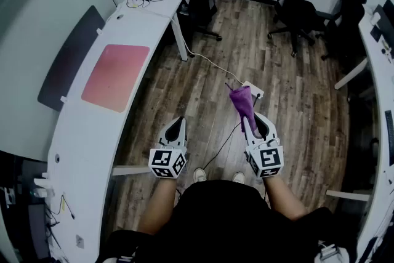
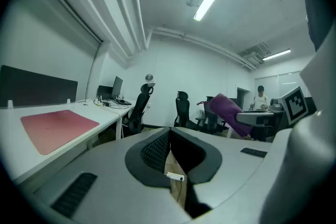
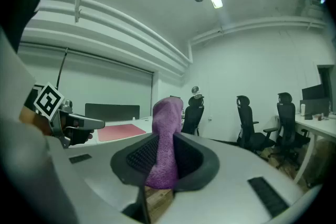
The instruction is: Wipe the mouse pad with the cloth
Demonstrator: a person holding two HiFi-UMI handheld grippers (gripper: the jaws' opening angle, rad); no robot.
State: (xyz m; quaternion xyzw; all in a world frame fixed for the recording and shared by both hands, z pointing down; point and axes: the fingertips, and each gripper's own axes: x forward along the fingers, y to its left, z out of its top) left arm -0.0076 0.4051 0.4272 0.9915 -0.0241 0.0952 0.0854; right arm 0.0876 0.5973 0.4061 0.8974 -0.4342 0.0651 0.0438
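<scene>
We find the mouse pad (image 1: 116,77) on the desk (image 1: 77,151) at our left — left gripper (image 1: 175,130) and right gripper (image 1: 261,126) side by side above the floor (image 1: 301,101), cloth (image 1: 243,101) in the latter.

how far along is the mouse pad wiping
Done: the purple cloth is clamped in the right gripper. In hand: it hangs over the wood floor, apart from the white desk. The left gripper is shut on nothing. Left: the cloth has not yet touched the pink mouse pad, so bringing it over and all the wiping remain.
</scene>
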